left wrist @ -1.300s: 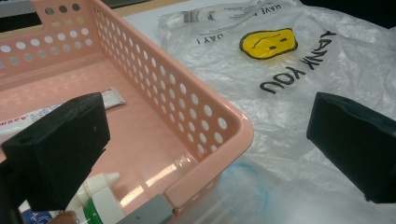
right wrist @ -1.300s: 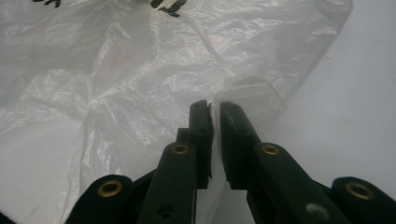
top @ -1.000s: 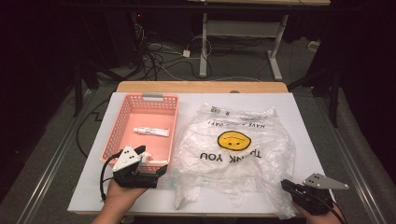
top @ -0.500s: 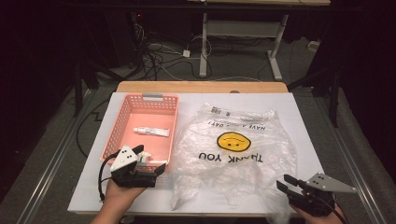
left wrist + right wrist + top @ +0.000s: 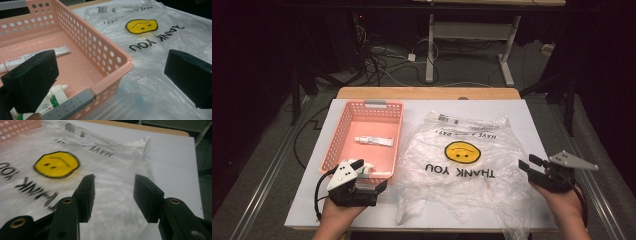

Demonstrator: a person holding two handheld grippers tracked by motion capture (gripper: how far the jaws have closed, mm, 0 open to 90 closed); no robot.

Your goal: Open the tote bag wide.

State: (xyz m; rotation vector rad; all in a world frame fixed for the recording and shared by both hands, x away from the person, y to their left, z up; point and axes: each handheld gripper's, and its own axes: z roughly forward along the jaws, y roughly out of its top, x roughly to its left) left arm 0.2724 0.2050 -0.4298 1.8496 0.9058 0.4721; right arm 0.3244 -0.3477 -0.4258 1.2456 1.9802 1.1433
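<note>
- Nearest, the left gripper (image 5: 362, 184) sits at the near corner of the basket (image 5: 343, 131), jaws spread wide: one pad over the basket's inside, the other out over the bag (image 5: 462, 165). Nothing is pinched between them.
- In the left gripper view a small bottle (image 5: 53, 98) with a white nozzle and green label lies just under the inner pad, by the grey handle (image 5: 72, 106) on the rim.
- The right gripper (image 5: 532, 167) hovers at the bag's right edge, clear of the plastic. Its jaws have just been opening and now stand about half apart, with nothing between them; the bag lies below and beyond.
- The step in hand looks like getting the bag open so the basket's things can go in. To do it well, I would bring the right jaws low onto one loose layer at the edge, pinch only that layer, and lift slowly while the left gripper steadies the near side.
- The bag is thin, clear and crinkled, lying flat on the white table (image 5: 532, 115) just right of the basket, touching it. It bears a yellow face (image 5: 462, 151) and "THANK YOU" in black.
- Farther back in the basket lies a white tube (image 5: 373, 141).
</note>
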